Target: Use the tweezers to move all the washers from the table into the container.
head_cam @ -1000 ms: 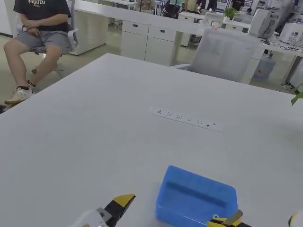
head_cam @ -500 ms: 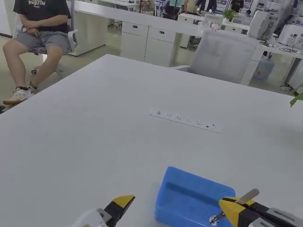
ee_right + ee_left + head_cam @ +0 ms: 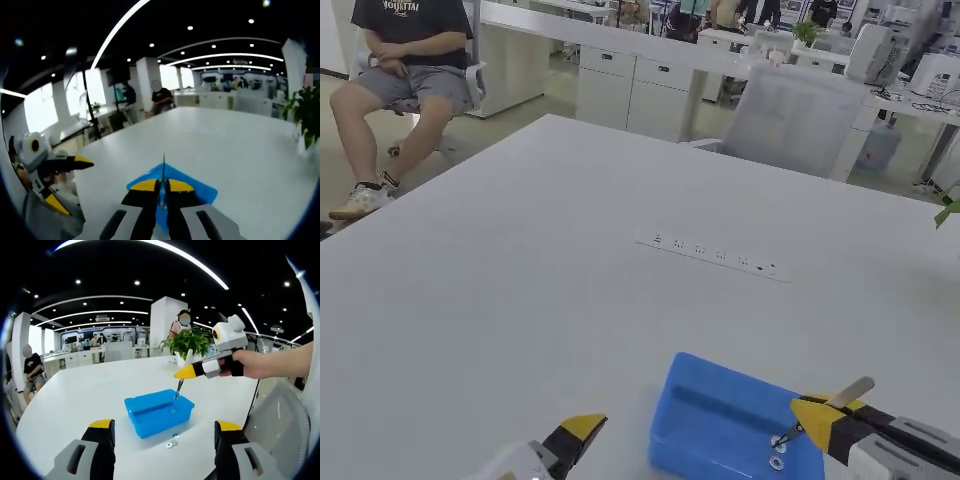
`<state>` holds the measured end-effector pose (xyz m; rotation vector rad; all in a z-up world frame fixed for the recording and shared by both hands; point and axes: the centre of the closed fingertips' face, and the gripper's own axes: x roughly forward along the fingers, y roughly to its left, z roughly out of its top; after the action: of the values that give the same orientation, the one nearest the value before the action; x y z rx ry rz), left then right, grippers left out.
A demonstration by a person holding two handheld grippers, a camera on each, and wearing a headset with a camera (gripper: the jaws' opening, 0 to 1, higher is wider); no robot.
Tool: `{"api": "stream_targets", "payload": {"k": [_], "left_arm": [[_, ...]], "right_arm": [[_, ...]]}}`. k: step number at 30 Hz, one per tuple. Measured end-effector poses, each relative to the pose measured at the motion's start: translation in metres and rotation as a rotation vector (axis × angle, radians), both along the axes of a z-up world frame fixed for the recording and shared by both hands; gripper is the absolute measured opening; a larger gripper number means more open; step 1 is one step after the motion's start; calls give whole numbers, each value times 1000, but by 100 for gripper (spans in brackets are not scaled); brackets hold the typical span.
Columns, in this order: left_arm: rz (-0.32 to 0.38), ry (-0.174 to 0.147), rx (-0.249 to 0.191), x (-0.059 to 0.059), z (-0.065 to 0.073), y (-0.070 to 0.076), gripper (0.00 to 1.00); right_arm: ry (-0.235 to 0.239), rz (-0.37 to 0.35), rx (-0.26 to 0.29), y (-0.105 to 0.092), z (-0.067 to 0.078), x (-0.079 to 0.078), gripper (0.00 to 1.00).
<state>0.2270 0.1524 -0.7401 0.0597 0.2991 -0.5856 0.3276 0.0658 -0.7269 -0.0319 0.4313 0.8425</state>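
Note:
A blue rectangular container stands on the white table near its front edge. My right gripper hovers over the container's right part, shut on thin metal tweezers that point down into it. A small washer lies inside just below the tips. In the left gripper view the tweezers hang over the container, and two washers lie on the table in front of it. My left gripper stands open, a short way from the container. In the right gripper view the jaws pinch the tweezers.
A flush power strip sits in the white table beyond the container. A grey chair stands at the far edge, and a person sits on a chair at far left. A potted plant stands on the table's right side.
My right gripper has risen from the bottom edge and moved over the container, bringing the tweezers' tips above its inside. The left gripper has stayed where it was.

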Motion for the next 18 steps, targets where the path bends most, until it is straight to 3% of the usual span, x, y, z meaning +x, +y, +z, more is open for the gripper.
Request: {"api": "stream_targets", "payload": {"k": [9, 18], "left_arm": [[5, 3, 2, 1, -1, 2, 82], [-2, 7, 15, 0, -3, 1, 81]], "right_arm": [[17, -3, -6, -1, -10, 18, 2], [81, -31, 12, -6, -33, 33, 2]]}}
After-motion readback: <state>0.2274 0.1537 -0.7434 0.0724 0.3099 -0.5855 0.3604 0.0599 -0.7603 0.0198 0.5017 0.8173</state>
